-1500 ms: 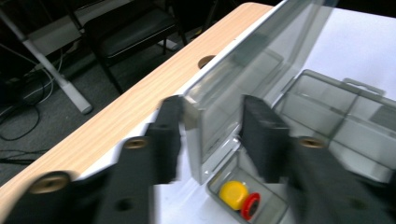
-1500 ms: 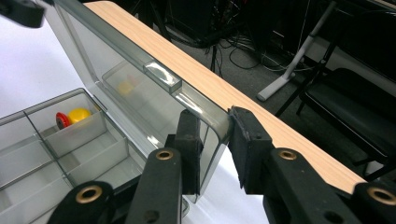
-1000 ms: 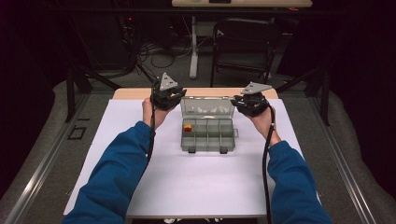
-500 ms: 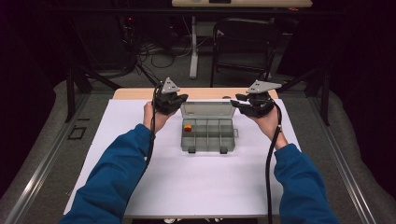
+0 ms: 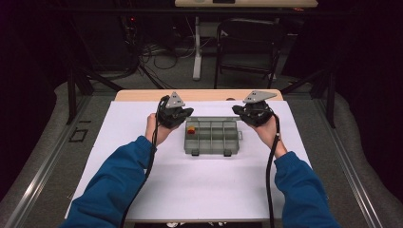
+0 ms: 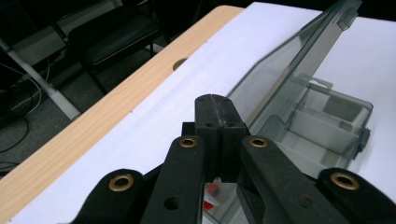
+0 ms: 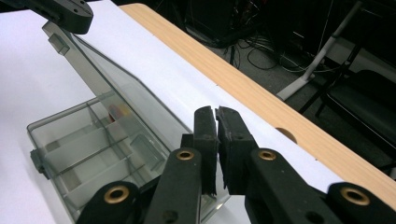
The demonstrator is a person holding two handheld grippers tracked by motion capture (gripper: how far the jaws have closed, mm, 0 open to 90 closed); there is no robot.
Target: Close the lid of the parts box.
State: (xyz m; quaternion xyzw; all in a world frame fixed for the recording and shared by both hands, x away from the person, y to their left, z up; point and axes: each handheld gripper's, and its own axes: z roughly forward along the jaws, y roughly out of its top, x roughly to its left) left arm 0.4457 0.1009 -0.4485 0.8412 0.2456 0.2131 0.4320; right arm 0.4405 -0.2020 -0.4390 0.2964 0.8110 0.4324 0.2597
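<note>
The left gripper [image 6: 215, 100] is seen with its fingers pressed together, nothing between them. The right gripper [image 7: 215, 112] has just been closing; its fingers are almost shut, a hairline gap left, and nothing is caught between them.

The clear compartment box [image 5: 212, 137] is set on the white counter [image 5: 199, 190], between the two grippers and slightly nearer the person than their fingertips. Its lid [image 6: 285, 70] is raised and tilted, and it is seen just to the right of the left fingers in the left gripper view and to the left of the right fingers in the right gripper view. A small red and yellow piece [image 5: 191, 129] is held in the compartment nearest the left fingers.
</note>
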